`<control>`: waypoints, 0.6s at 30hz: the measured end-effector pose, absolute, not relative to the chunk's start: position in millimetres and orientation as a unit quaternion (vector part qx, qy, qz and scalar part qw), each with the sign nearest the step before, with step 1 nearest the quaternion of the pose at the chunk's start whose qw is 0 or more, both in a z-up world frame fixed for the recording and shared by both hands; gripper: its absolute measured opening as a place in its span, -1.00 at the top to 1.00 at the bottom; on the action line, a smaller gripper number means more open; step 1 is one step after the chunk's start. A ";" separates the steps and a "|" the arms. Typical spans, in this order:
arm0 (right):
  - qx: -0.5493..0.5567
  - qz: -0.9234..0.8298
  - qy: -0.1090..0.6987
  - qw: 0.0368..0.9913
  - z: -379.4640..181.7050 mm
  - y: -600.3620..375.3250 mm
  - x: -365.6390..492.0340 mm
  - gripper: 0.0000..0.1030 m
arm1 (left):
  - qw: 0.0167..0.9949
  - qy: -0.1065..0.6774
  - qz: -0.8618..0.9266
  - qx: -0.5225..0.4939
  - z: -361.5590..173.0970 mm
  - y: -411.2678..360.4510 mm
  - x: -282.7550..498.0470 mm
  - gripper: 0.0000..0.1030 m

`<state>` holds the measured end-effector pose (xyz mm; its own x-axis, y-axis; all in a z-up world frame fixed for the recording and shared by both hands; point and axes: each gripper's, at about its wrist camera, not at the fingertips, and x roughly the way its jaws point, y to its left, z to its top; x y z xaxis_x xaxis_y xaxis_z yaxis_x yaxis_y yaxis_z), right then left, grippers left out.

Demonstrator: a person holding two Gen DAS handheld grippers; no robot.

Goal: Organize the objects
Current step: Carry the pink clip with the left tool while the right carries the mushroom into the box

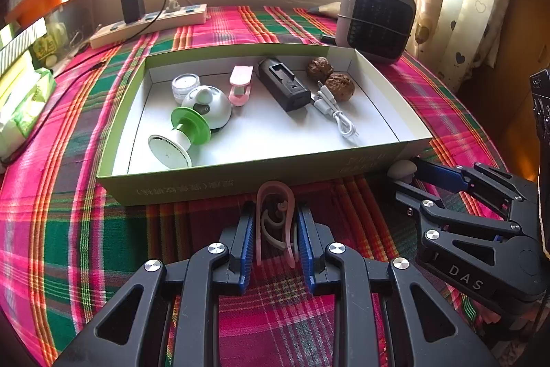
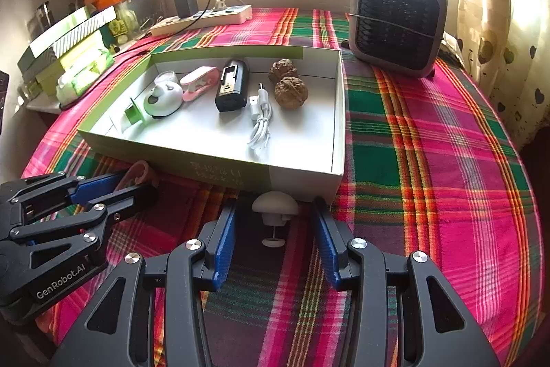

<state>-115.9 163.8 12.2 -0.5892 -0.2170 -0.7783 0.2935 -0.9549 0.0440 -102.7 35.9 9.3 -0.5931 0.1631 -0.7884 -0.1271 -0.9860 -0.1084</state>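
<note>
The left gripper (image 1: 276,229) is clenched on a pink clip (image 1: 275,219), its blue pads pressing both flanks, just short of the near wall of the green box (image 1: 240,177) on the plaid-covered counter (image 2: 429,160). Beside it, the right gripper (image 2: 275,229) stands released, its jaws well apart around a white mushroom-shaped piece (image 2: 275,205) that sits on the cloth touching or nearly touching the box wall. To do this well, I judge the right jaws should close on the cap's widest part, not the thin stem. Both pieces must then be lifted clear of the wall. The bare floor at the box's near middle, between the green-and-white spool (image 1: 178,140) and the white cable (image 1: 335,116), looks the safest landing spot.
</note>
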 end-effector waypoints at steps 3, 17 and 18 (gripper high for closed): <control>0.429 -0.891 0.049 0.139 12.3 162.4 -115.5 0.15 | 0.081 -0.021 0.892 -0.444 9.2 36.0 -102.5 0.58; 0.428 -0.894 0.046 0.126 13.0 166.4 -115.8 0.48 | 0.081 -0.020 0.892 -0.443 9.2 35.6 -102.3 0.58; 0.428 -0.894 0.046 0.126 13.1 166.2 -115.8 0.48 | 0.081 -0.020 0.892 -0.443 9.1 35.7 -102.2 0.58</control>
<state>-115.8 166.2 13.1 -0.6014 -0.1860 -0.7770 0.2647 -0.9640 0.0259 -102.2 35.7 9.1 -0.5939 0.1631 -0.7879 -0.1267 -0.9860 -0.1085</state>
